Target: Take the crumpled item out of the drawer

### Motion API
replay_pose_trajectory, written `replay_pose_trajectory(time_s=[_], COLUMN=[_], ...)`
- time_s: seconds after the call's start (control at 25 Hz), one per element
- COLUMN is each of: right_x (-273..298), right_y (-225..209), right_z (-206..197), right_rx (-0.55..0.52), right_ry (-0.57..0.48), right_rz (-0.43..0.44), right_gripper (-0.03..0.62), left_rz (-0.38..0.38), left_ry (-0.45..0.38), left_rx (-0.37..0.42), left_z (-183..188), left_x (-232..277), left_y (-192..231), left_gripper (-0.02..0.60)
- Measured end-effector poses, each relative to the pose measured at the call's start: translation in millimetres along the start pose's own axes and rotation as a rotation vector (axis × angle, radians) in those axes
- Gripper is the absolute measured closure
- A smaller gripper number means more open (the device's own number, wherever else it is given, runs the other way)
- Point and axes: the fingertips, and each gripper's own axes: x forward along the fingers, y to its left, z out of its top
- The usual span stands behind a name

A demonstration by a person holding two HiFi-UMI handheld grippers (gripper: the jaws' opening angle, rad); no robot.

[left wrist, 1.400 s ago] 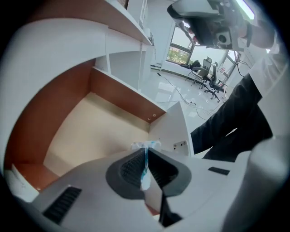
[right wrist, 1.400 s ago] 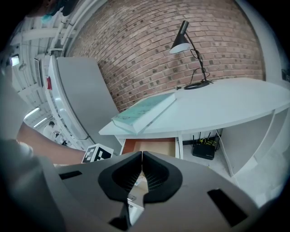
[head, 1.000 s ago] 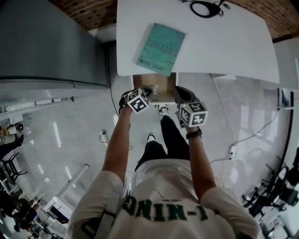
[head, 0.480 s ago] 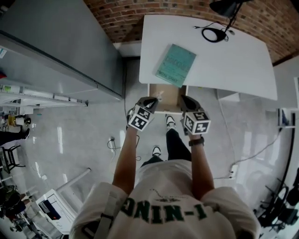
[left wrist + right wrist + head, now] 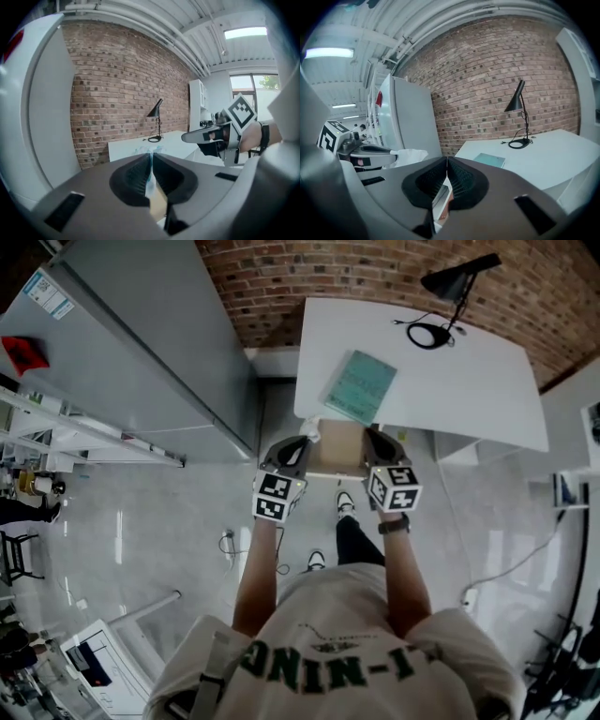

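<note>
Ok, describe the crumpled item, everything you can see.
The crumpled item is a small white wad, wrinkled, looking like thin paper or plastic film. The left claw is shut on it, and most of it bunches out past the tips. It is held over the left side of the open drawer, near the edge of the white desk, touching nothing else that shows.

The left gripper [image 5: 151, 155] has matt black, finely ribbed pads [image 5: 134, 174]. Pinched at their tips, the crumpled item [image 5: 407, 156] looks like thin, wrinkled white plastic or paper. Below the jaws, the drawer [image 5: 337, 448] looks like matt pale wood. Beyond them are a smooth white table [image 5: 469, 381] and a rough brick wall [image 5: 375, 268].
</note>
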Motion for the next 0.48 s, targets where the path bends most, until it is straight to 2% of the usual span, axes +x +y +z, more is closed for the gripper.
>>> replay_pose_trajectory(time_s=[0.24, 0.36, 0.48], right_x=[-26, -39, -46], right_y=[17, 25, 35], right_z=[34, 45, 47], right_rx=[-0.049, -0.072, -0.107], right_ry=[-0.108, -0.152, -0.147], right_rz=[-0.065, -0.107, -0.121], right_gripper=[0.588, 0.588, 0.589], left_rz=[0.111, 0.169, 0.205], left_ry=[-0.117, -0.155, -0.182], left_rx=[-0.1, -0.112, -0.109], left_z=[31, 40, 48], left_x=[-37, -49, -59], left_y=[10, 14, 14], left_gripper=[0.566, 0.566, 0.566])
